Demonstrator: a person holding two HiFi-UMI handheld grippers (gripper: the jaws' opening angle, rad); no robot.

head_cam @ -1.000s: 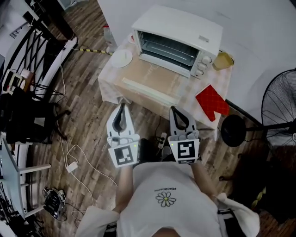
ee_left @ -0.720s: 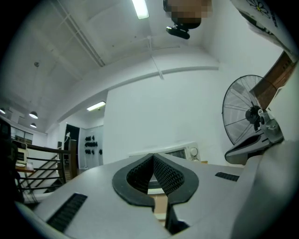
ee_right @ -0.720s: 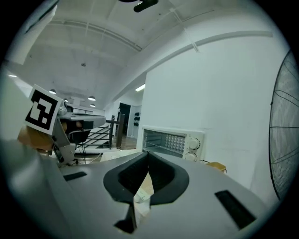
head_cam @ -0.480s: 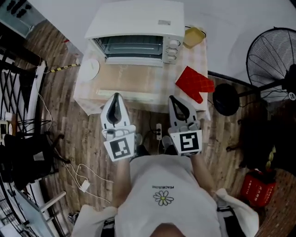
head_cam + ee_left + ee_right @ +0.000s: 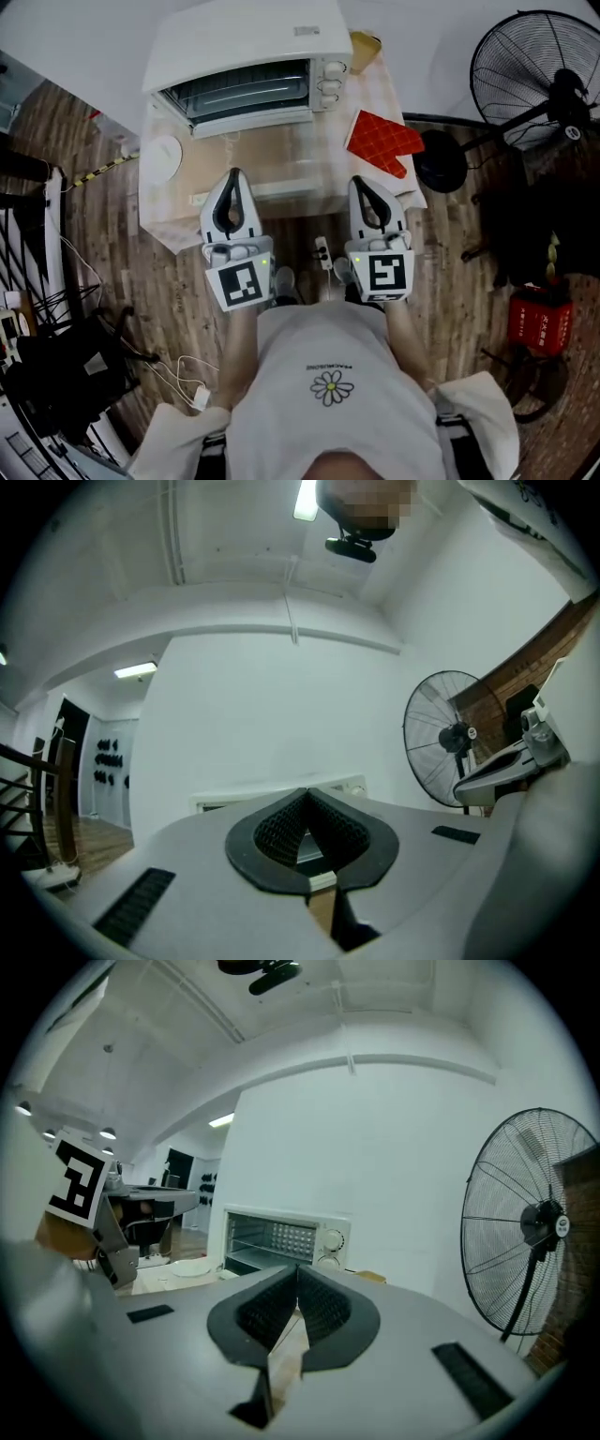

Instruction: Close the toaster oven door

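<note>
head view with the two gripper views. the toaster oven (image 5: 246,52) stands at the back of the table (image 5: 155,220). its door (image 5: 272,155) is down, lying flat toward the person with the racked cavity exposed, so the closing has not yet begun. one second earlier the oven sat skewed at the upper right and both tools hung over the floor, short of the table. now the oven lies squarely ahead, and the left gripper (image 5: 233,178) and the right gripper (image 5: 363,186) point at it side by side, their tips over the near part of the table by the door's free edge. whether either tip touches the door cannot be told from above. in the left gripper view the left gripper (image 5: 305,792) is narrow, its pads met at the tips with nothing between them. in the right gripper view the right gripper (image 5: 297,1271) is likewise pinched to and empty, with the oven (image 5: 281,1235) straight beyond it. a red oven mitt (image 5: 380,142) lies to the right of the door and a white plate (image 5: 162,157) to its left; both appear clear of the door's swing. the change amounts to an alignment. the likely next step is to slip a closed tip under the free edge and lift the door up to the oven front.
</note>
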